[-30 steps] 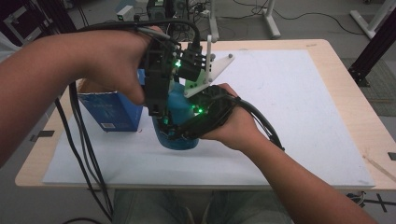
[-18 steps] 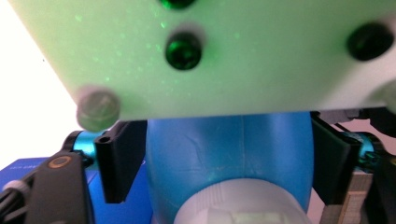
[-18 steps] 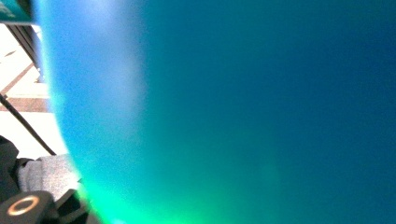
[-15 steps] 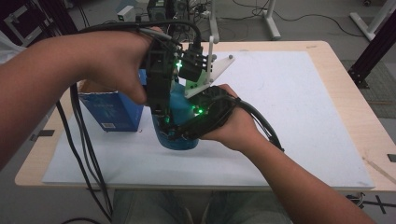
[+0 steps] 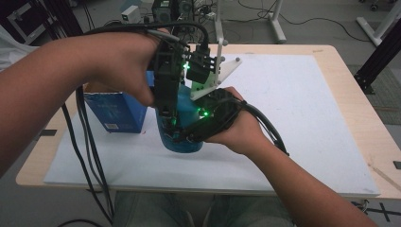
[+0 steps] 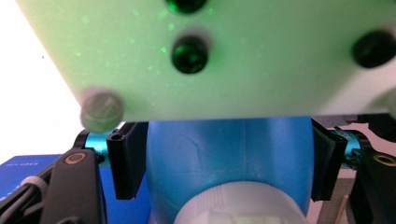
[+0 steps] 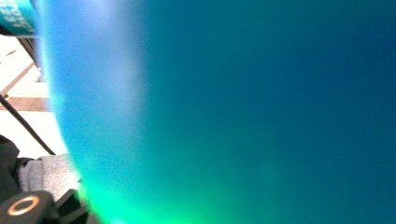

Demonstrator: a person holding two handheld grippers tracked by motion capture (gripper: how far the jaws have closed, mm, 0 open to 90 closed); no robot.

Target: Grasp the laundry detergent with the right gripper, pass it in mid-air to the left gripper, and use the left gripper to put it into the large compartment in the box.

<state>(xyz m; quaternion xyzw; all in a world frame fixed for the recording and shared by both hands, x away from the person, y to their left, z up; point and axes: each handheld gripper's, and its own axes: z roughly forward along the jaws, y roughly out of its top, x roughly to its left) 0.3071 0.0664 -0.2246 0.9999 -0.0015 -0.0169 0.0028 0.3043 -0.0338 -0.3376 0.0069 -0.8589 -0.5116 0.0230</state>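
Note:
A blue bottle [image 5: 184,144] stands upright on the white mat, hemmed in by both hands. My left gripper [image 5: 168,118] comes down on it from above. Its jaws have just been closing, and in the left gripper view the black pads [image 6: 127,163] press on both sides of the bottle's blue body [image 6: 229,149], with a white cap close to the camera. My right gripper [image 5: 183,135] reaches in from the right and is shut on the bottle's lower body. The blue wall [image 7: 233,112] is blurred and lit green in the right gripper view.
A blue carton [image 5: 116,111] stands just left of the bottle on the white mat [image 5: 293,118]. The right gripper's pale three-cornered plate [image 6: 261,60] hangs over the left gripper's jaws. Cables trail off the table's front left edge [image 5: 33,175].

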